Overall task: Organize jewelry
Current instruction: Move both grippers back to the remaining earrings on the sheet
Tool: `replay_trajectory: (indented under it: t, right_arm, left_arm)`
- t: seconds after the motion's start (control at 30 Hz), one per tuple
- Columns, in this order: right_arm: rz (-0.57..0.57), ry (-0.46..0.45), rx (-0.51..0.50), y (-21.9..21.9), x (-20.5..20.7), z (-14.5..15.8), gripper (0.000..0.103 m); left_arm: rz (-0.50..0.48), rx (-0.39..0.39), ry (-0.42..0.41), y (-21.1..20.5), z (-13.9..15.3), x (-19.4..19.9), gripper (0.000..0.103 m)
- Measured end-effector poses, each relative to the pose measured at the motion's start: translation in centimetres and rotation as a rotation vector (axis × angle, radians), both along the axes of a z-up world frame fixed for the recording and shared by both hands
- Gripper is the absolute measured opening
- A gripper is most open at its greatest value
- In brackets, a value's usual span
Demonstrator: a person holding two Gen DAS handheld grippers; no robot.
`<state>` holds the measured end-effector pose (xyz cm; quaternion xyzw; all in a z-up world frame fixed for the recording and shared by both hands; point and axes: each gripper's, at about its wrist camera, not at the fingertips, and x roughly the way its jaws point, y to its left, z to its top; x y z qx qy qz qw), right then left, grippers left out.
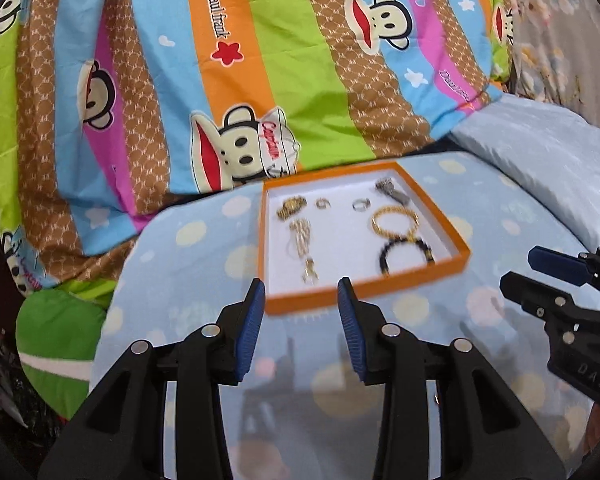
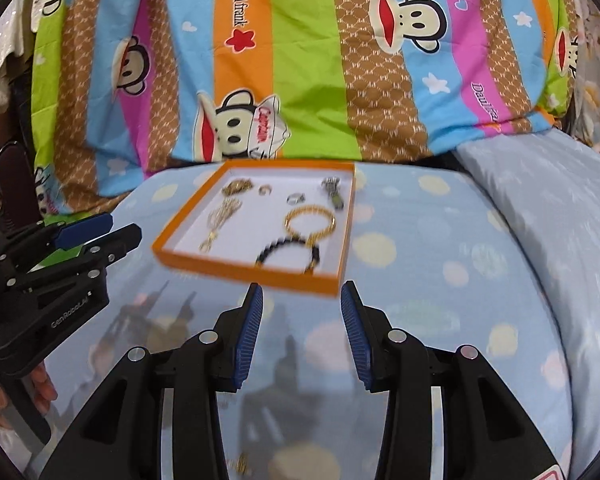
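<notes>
An orange-rimmed tray (image 1: 364, 290) with a white floor lies on the blue dotted sheet; it also shows in the right wrist view (image 2: 252, 271). In it lie a gold bangle (image 1: 394, 220), a black bead bracelet (image 1: 406, 254), a gold chain (image 1: 302, 240), a gold cluster (image 1: 290, 206), two small rings (image 1: 322, 203) and a dark silver piece (image 1: 392, 190). My left gripper (image 1: 301, 292) is open and empty just short of the tray's near rim. My right gripper (image 2: 301, 294) is open and empty before the tray's near right corner. A small gold piece (image 2: 242, 465) lies on the sheet below it.
A striped monkey-print quilt (image 1: 240, 80) is piled behind the tray. A pale blue pillow (image 1: 540, 160) lies to the right. A green cushion (image 1: 56, 336) sits at the left edge. The right gripper shows at the left view's right edge (image 1: 516, 270), the left gripper at the right view's left (image 2: 126, 226).
</notes>
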<state>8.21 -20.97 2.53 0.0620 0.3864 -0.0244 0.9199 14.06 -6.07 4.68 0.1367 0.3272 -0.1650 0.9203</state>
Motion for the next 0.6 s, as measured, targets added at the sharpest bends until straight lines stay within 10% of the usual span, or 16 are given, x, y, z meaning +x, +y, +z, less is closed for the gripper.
replay_trajectory:
  t: [0.6]
  right_arm:
    - [0.052,0.064,0.037,3.5,-7.4,-4.6,0.048]
  left_arm:
    - [0.101,-0.034,0.16,3.0,-7.1,-3.5,0.044]
